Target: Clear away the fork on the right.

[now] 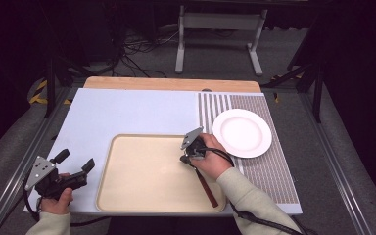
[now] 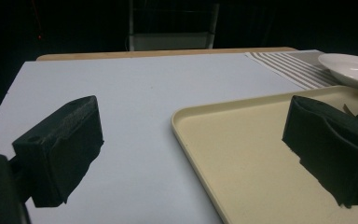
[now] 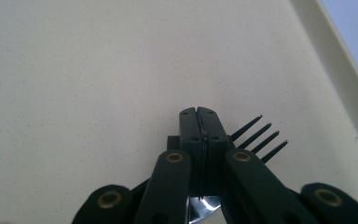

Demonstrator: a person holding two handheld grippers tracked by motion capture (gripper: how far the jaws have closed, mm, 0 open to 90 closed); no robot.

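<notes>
Near the tabletop's front edge, the left hand-held gripper [image 1: 76, 164] waits with jaws wide, empty. On the smooth cream tray [image 1: 127, 196], the right hand-held gripper [image 3: 199, 112] is clamped on a fork [image 3: 258, 137] with dark tines and a brown handle. The pick-up looks under way; next likely calls for lifting it toward the glossy round white plate [image 1: 242, 132] on the striped mat [image 1: 274, 171], right side.

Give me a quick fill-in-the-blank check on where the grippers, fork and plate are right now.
1. The right gripper is shut on a ____.
2. The fork is over the ____-coloured tray.
3. The white plate sits on the ____ mat, with nothing on it.
4. The left gripper has its jaws ____.

Missing words: fork; cream; striped; open
</notes>
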